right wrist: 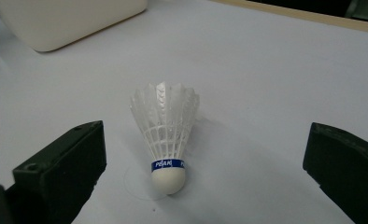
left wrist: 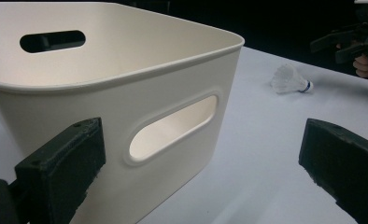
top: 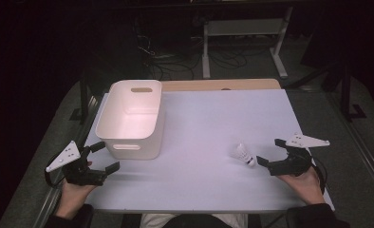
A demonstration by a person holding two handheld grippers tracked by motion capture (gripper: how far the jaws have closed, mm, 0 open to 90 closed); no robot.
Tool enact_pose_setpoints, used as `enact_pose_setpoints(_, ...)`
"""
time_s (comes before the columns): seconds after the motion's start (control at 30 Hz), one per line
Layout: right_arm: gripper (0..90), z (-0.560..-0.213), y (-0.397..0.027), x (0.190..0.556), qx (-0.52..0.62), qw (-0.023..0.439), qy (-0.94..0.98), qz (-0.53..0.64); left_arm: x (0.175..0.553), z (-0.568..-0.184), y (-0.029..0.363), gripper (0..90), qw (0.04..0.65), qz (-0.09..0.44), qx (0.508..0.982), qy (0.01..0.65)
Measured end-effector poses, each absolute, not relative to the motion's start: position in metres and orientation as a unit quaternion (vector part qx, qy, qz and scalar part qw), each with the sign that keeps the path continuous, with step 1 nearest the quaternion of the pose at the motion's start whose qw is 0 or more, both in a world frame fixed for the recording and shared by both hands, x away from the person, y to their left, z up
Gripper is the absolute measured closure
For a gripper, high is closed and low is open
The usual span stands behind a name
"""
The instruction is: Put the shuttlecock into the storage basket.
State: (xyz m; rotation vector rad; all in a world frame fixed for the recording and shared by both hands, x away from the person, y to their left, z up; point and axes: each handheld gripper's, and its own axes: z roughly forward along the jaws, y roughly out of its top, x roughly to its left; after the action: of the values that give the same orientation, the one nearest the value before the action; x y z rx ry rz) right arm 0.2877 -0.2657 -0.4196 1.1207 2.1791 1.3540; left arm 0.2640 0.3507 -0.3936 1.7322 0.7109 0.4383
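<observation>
Holding my right gripper (top: 270,154) low over the white table (top: 209,123), I have its two black jaws spread wide, nothing pinched between them. Just ahead of them lies the shuttlecock (top: 244,154), on its side on the table, its white cork tip toward me and its feathered skirt fanning away toward the bin (top: 133,118); in my right gripper view the shuttlecock (right wrist: 166,135) sits between the lines of my jaws but beyond their tips, touching neither pad, a blue band around it just above the cork. Taking the bin as my mark, the shuttlecock rests well off to its right and a little nearer to me, apart from its wall. My left gripper (top: 102,156) hovers just beside the bin's near left corner, jaws also spread and empty; in its own view the bin (left wrist: 126,93) looms close, its oval handle slot facing me, one jaw in front of its wall, though I cannot tell whether they touch.
</observation>
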Motion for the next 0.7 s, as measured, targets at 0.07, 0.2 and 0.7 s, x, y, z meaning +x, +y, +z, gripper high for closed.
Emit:
enact_pose_setpoints(0.07,0.0,-0.4196,-0.2658,0.2876,0.394,0.17,0.767,0.477,0.264,-0.3935,0.351,0.3,0.574,0.187,0.738,0.302)
enact_pose_setpoints(0.2,0.0,-0.4192,-0.2658,0.2867,0.394,0.17,0.766,0.478,0.2637,-0.3936,0.351,0.3,0.573,0.187,0.738,0.303)
enact_pose_setpoints(0.7,0.0,-0.4182,-0.2637,0.2863,0.392,0.168,0.77,0.475,0.2634,-0.3935,0.351,0.3,0.574,0.186,0.739,0.3)
